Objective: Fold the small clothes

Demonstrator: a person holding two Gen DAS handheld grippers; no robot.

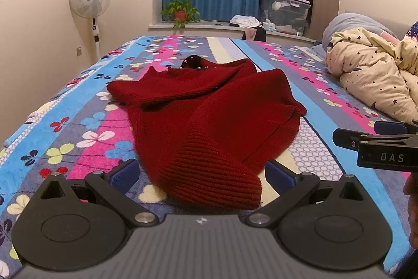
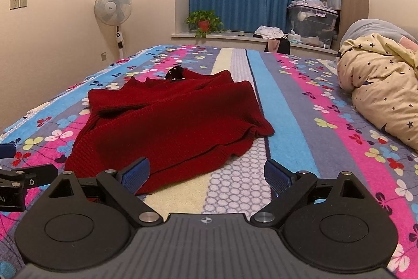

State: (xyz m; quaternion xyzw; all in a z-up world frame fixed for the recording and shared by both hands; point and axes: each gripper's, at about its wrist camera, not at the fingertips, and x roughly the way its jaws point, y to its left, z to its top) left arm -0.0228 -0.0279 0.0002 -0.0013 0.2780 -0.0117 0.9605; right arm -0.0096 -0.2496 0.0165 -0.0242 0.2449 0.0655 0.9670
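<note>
A small dark red knit sweater (image 1: 209, 117) lies rumpled on the flowered bedspread (image 1: 78, 127), sleeves folded across its body, a black collar piece (image 1: 192, 61) at the far end. My left gripper (image 1: 202, 171) is open, its blue pads on either side of the sweater's near ribbed hem, low over the bed. In the right wrist view the sweater (image 2: 169, 122) lies ahead and left. My right gripper (image 2: 206, 175) is open and empty, its left pad at the hem's right corner. The right gripper also shows in the left wrist view (image 1: 376, 140).
A cream star-print quilt (image 1: 376, 69) is bunched at the right of the bed. A standing fan (image 1: 90, 1) is at the left wall. A windowsill with a potted plant (image 1: 180, 12), clothes and storage bins (image 1: 284, 12) lies beyond the bed.
</note>
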